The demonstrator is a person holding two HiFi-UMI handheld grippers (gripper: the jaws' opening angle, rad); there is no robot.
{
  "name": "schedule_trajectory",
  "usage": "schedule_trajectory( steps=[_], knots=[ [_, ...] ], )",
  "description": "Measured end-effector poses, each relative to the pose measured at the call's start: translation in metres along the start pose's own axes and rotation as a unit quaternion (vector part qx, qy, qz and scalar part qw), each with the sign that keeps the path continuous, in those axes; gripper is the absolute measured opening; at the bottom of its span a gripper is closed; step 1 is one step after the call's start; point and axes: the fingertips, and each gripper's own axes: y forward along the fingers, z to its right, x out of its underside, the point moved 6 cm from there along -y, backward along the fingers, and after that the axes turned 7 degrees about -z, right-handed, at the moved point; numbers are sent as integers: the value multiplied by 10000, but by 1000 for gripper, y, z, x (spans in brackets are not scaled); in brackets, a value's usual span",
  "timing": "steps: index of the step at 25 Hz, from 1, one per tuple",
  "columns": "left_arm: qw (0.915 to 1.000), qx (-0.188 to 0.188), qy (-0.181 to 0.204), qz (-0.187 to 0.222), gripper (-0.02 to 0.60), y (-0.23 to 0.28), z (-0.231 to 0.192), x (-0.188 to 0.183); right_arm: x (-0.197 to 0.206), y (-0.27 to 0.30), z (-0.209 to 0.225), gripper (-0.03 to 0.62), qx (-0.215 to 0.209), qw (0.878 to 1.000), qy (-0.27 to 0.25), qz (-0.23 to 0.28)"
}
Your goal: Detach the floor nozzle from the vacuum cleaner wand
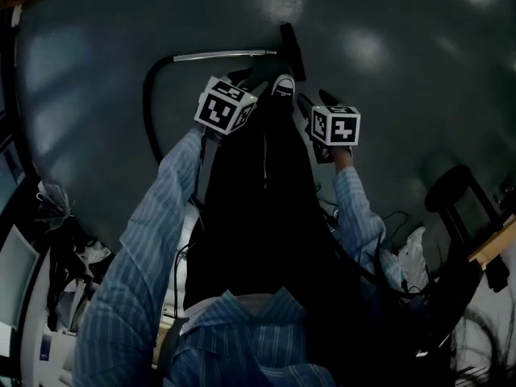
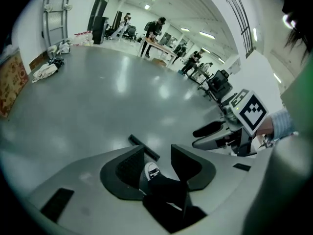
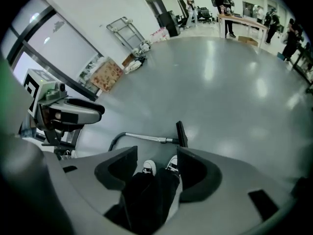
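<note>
The sleeves hold the left gripper and right gripper low, jaws spread and empty, ready to reach the nozzle on the wand at 12 o'clock.

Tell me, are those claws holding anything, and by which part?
Nothing is held. The left gripper and right gripper are open and empty; the wand and nozzle lie on the floor.
</note>
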Motion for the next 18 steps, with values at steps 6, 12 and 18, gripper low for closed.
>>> schedule_trajectory(
  steps=[6, 12, 18],
  knots=[
    [9899, -519, 932, -936, 150, 132, -56, 22, 0, 106, 62, 243, 193, 9985, -346, -378],
    [9630, -636, 2149, -1499, 201, 247, -103, 69, 15, 219, 105, 249, 419, 9942, -624, -767],
    [9356, -795, 2913, -1832, 207, 332, -125, 89, 23, 276, 139, 252, 547, 9890, -1033, -901]
  ],
)
